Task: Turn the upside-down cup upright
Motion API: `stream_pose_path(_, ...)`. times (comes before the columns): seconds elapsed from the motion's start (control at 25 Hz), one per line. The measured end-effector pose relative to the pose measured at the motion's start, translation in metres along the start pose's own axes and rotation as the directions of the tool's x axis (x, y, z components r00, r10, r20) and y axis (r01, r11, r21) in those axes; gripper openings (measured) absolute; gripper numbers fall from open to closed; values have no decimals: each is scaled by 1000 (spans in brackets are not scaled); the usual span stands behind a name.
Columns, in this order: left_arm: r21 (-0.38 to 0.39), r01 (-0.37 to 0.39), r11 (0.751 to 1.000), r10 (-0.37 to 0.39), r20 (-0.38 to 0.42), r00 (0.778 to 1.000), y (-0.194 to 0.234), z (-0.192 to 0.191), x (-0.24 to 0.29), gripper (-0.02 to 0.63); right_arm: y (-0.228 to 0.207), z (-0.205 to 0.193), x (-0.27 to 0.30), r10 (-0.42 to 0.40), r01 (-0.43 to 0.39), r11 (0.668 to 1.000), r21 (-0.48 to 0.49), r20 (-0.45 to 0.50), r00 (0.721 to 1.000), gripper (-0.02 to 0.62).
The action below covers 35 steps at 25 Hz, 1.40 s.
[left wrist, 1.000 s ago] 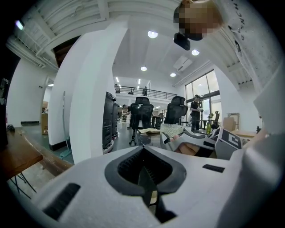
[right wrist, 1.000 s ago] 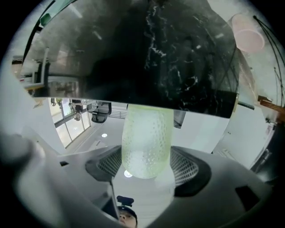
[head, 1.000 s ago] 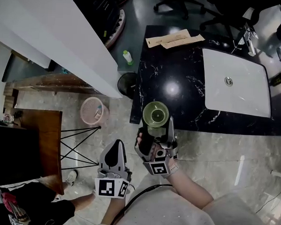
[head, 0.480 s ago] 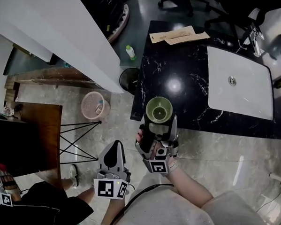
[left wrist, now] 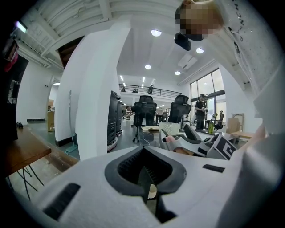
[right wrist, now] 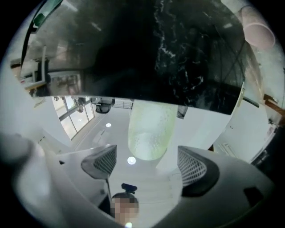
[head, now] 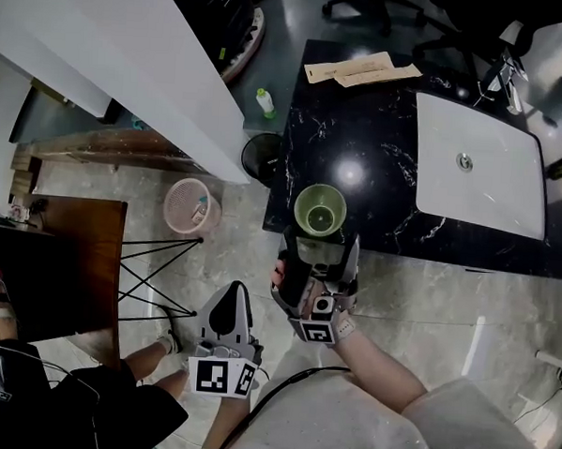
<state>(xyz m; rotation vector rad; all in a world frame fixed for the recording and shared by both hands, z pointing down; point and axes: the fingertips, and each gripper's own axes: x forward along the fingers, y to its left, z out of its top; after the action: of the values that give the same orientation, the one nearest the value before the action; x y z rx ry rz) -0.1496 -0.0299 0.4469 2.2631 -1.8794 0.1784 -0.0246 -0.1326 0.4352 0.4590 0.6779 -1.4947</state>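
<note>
In the middle of the frame we see the green cup (head: 319, 210) mouth-up on the black counter (head: 379, 149), so our job looks done: our right gripper (head: 319, 244) has just been opening wide with the cup loose between its jaws, and our left gripper (head: 230, 301) is squeezed together, empty.

Cup (head: 319, 209) on counter (head: 362, 120), left of sink (head: 494, 188)

Counted: one pale green translucent cup (head: 319, 210); one white rectangular sink basin (head: 490, 188); one black white-veined marble counter (head: 380, 130); one pink mesh wastebasket (head: 172, 215); one small green-capped bottle (head: 266, 103).

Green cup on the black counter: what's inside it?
Nothing visible: the cup stands mouth up, and the head view shows only its bare green bottom. Its near inner wall is hidden behind the rim.
</note>
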Motion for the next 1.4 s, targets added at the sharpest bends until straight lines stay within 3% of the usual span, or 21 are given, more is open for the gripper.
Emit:
stream_pose_path(0.08, -4, 2, 1000, -1, 6, 1000, -1, 0, -1, 6, -7, -20, -3, -81, 76, 996, -52, -94, 992, 400)
stream_pose_path(0.16, -6, 7, 1000, -7, 18, 1000, -3, 2, -1, 8, -16, -43, -10, -198, 171, 974, -147, -194, 961, 399)
stream_pose_path(0.24, -7, 19, 1000, -18, 35, 999, -5, 5, 1, 7, -26, -65, -21, -341, 263, 924, -276, -288, 895, 399)
stream_pose_path(0.32, -9, 39, 999, -39, 52, 998, -11, 9, 4, 7, -34, -83, -34, -488, 328, 843, -427, -348, 800, 388)
stream_pose_path(0.36, -10, 53, 999, -52, 60, 997, -15, 11, 5, 6, -36, -88, -41, -556, 345, 791, -505, -358, 750, 349)
stream_pose_path(0.48, -13, 94, 995, -93, 81, 992, -26, 16, 9, 7, -33, -92, -58, -718, 344, 605, -718, -306, 625, 167)
stream_pose_path(0.6, -19, 134, 991, -132, 101, 986, -38, 17, 14, 7, -22, -85, -62, -822, 288, 386, -876, -185, 539, 46)
stream_pose_path(0.8, -22, 196, 980, -191, 139, 972, -62, 22, 26, 6, 5, -67, -54, -889, 157, -32, -987, 100, 447, 28)
stream_pose_path(0.88, -15, 217, 976, -212, 154, 965, -71, 26, 29, 6, 13, -60, -51, -882, 72, -196, -978, 208, 424, 28)
stream_pose_path(0.96, -7, 234, 972, -230, 167, 959, -79, 28, 31, 6, 18, -55, -50, -862, -32, -338, -941, 296, 411, 28)
stream_pose_path(1.08, 7, 252, 968, -249, 188, 950, -87, 32, 34, 6, 23, -48, -51, -818, -151, -495, -856, 401, 412, 26)
stream_pose_path(1.2, 16, 262, 965, -260, 200, 945, -91, 34, 39, 6, 28, -44, -50, -774, -217, -587, -780, 462, 432, 23)
stream_pose_path(1.4, 23, 265, 964, -264, 216, 940, -93, 39, 40, 7, 39, -47, -46, -728, -275, -656, -703, 493, 477, 21)
